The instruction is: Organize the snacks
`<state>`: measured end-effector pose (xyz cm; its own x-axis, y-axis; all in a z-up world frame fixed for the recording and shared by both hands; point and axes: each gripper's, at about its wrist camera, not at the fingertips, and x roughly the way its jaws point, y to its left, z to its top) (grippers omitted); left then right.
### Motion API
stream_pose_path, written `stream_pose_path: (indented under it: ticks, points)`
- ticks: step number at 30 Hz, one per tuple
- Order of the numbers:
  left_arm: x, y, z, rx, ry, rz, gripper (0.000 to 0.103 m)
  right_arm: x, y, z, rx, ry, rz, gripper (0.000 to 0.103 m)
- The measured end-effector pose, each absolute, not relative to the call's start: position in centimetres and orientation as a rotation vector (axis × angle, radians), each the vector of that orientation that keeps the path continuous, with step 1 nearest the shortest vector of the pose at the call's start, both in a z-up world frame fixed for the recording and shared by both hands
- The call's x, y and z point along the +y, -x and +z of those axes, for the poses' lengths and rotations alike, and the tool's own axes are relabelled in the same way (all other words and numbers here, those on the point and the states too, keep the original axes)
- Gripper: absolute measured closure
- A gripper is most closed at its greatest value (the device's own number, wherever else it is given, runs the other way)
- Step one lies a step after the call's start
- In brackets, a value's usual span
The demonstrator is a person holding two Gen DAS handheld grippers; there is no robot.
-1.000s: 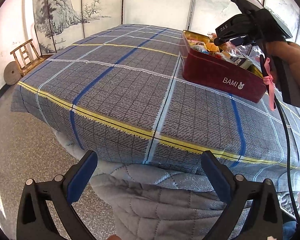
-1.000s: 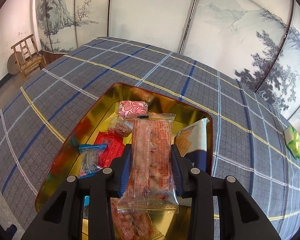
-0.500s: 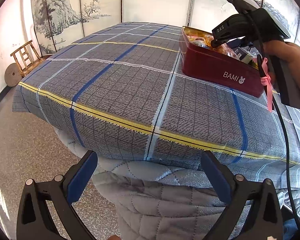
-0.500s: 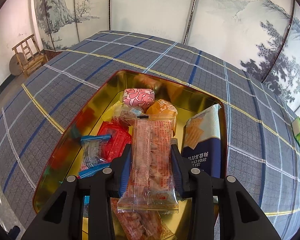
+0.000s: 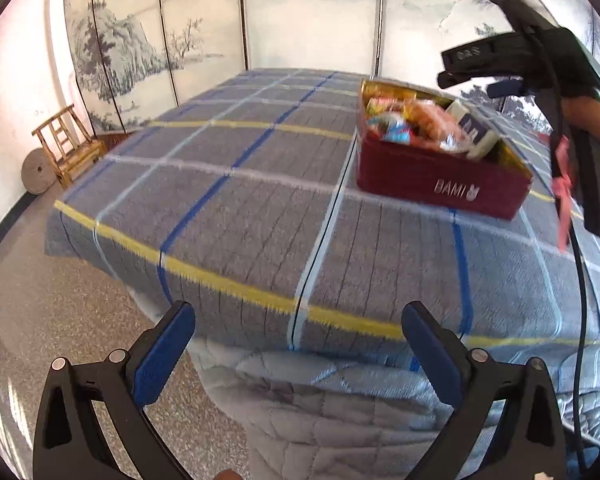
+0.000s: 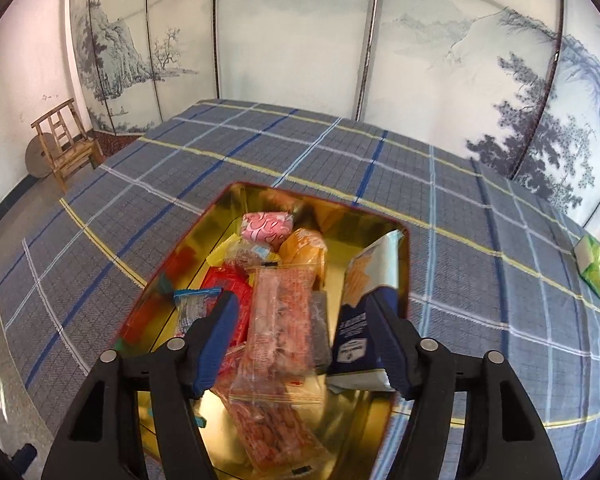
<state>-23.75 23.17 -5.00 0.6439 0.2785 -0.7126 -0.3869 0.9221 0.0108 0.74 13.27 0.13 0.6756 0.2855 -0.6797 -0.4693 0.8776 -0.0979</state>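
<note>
A dark red tin (image 5: pixel 440 178) with a gold inside (image 6: pixel 168 264) stands on the plaid table and holds several wrapped snacks. My right gripper (image 6: pixel 300 312) is open above the tin, its jaws apart. A clear pack of reddish snacks (image 6: pixel 282 320) lies loose between its fingers, on top of the other snacks. A blue and white cracker pack (image 6: pixel 364 312) leans at the tin's right wall. A green snack (image 6: pixel 596 268) lies on the cloth at far right. My left gripper (image 5: pixel 298 334) is open and empty, off the table's front edge.
The table has a grey plaid cloth (image 5: pixel 236 200) over a quilted cover (image 5: pixel 320 408). A wooden chair (image 5: pixel 66 144) and a stone wheel (image 5: pixel 36 172) stand at the left wall. A painted folding screen (image 6: pixel 292 40) closes the back.
My right gripper has opened and let go of the clear reddish snack pack, which now lies in the tin. Both grippers have drawn back a little from the table.
</note>
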Motion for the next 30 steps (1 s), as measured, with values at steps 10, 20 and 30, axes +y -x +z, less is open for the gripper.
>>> stream_pose_path:
  ticks: [10, 20, 30]
  points:
    - [19.1, 17.6, 0.6, 0.69, 0.056, 0.398, 0.001, 0.4, 1.7, 4.3, 0.609, 0.211, 0.233, 0.013]
    - [13.0, 14.0, 2.1, 0.704, 0.066, 0.276, 0.0, -6.7, 6.4, 4.1, 0.567, 0.184, 0.203, 0.007]
    - [11.1, 14.6, 1.1, 0.729, 0.049, 0.284, 0.0, -7.3, 9.2, 3.7, 0.572, 0.148, 0.283, 0.005]
